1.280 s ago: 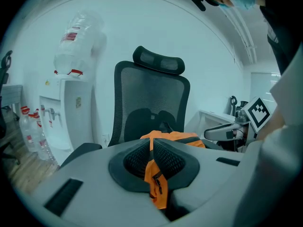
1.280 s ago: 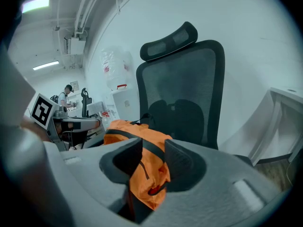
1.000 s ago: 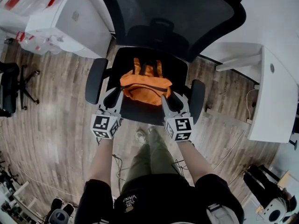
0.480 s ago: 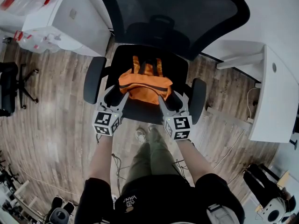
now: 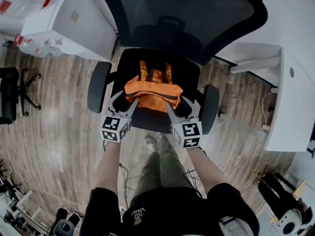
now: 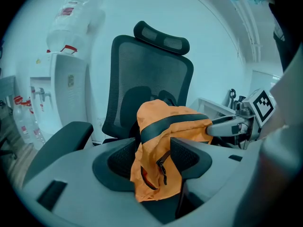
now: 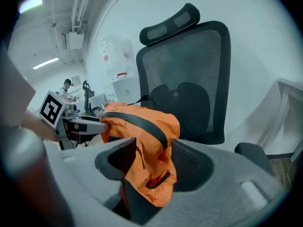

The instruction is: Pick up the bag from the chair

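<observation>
An orange bag (image 5: 152, 88) with a black stripe and orange straps hangs just over the black chair seat (image 5: 147, 121). My left gripper (image 5: 129, 104) is shut on the bag's left front corner, with orange cloth (image 6: 158, 160) pinched between its jaws. On the right front corner my right gripper (image 5: 174, 106) is shut too, and cloth (image 7: 147, 150) hangs between its jaws. In each gripper view the other gripper shows holding the far side: the right one (image 6: 227, 126) and the left one (image 7: 80, 123). The bag's underside is hidden.
The chair has a mesh backrest (image 5: 182, 14) and two armrests (image 5: 98, 85) (image 5: 209, 107) flanking my grippers. A white cabinet (image 5: 74, 18) stands at the back left, a white desk (image 5: 295, 97) on the right, another black chair (image 5: 10, 92) far left. Cables lie on the wood floor.
Both grippers have edged forward toward the backrest with the bag's front corners. The bag has bunched up and risen a little off the seat.
</observation>
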`<control>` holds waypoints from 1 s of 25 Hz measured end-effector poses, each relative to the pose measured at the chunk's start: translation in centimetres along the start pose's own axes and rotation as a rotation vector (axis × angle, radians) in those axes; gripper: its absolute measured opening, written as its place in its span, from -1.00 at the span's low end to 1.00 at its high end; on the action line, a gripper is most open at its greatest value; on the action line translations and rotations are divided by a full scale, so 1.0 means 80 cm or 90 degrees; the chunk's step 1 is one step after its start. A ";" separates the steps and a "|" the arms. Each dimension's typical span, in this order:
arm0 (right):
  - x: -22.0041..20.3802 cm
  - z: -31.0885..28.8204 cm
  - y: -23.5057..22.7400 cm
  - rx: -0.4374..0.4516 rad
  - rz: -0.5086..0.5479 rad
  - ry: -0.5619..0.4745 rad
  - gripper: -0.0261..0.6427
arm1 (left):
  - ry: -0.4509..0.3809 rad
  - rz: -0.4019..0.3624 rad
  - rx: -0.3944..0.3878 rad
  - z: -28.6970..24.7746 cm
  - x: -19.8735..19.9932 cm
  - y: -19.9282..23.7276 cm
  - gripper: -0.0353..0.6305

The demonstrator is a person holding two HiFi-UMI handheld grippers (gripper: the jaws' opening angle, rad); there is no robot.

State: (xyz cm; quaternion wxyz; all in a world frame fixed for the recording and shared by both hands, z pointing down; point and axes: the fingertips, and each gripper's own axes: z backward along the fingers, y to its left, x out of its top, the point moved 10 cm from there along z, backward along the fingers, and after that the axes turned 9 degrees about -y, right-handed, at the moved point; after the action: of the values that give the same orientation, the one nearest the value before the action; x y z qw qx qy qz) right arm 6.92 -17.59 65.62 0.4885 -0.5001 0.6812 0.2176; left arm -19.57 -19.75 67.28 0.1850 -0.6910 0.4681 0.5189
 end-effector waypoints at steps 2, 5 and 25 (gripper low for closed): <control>-0.003 -0.003 0.000 0.001 0.002 0.006 -0.23 | 0.006 0.003 -0.001 -0.002 -0.003 0.001 -0.16; -0.006 -0.009 0.000 -0.001 0.011 0.017 -0.25 | 0.008 0.008 0.000 -0.004 -0.006 0.003 -0.16; 0.001 -0.011 0.012 0.019 0.028 0.003 -0.84 | 0.007 -0.007 0.004 -0.002 0.008 0.002 -0.70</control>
State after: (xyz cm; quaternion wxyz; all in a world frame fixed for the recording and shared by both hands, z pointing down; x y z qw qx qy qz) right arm 5.70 -17.93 65.77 0.4893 -0.4780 0.6966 0.2166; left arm -19.59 -20.17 66.82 0.1878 -0.6958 0.4667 0.5127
